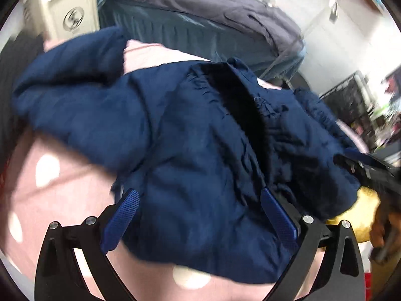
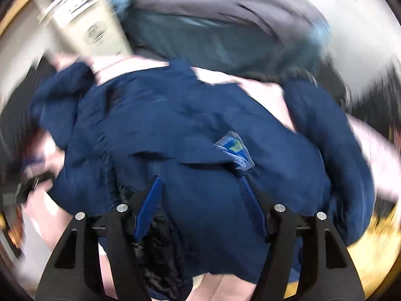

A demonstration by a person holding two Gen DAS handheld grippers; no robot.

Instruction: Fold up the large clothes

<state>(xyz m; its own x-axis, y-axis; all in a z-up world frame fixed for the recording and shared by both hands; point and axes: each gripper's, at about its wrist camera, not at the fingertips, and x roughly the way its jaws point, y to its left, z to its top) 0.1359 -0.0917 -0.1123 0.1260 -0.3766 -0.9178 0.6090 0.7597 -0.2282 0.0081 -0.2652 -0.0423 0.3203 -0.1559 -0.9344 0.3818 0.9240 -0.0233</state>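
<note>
A large navy blue jacket (image 1: 190, 135) lies crumpled on a pink cloth with white dots (image 1: 50, 180), its dark lining showing along the open collar (image 1: 235, 100). My left gripper (image 1: 200, 203) hangs over the jacket's lower part, open wide, with its blue pads (image 1: 125, 213) apart and nothing pinched between them. The right wrist view is blurred by motion. In it the jacket (image 2: 190, 125) shows a pale label (image 2: 234, 148), and my right gripper (image 2: 200, 193) stands open just below that label, above the fabric. A hand (image 1: 378, 230) shows at the right edge.
Behind the pink cloth stands a bed with a dark grey cover (image 1: 200, 2) and a teal skirt (image 1: 180, 35). A beige appliance (image 1: 70, 7) is at the back left and a black rack (image 1: 351, 92) at the right. A yellow thing (image 1: 358, 215) lies beside the jacket's right edge.
</note>
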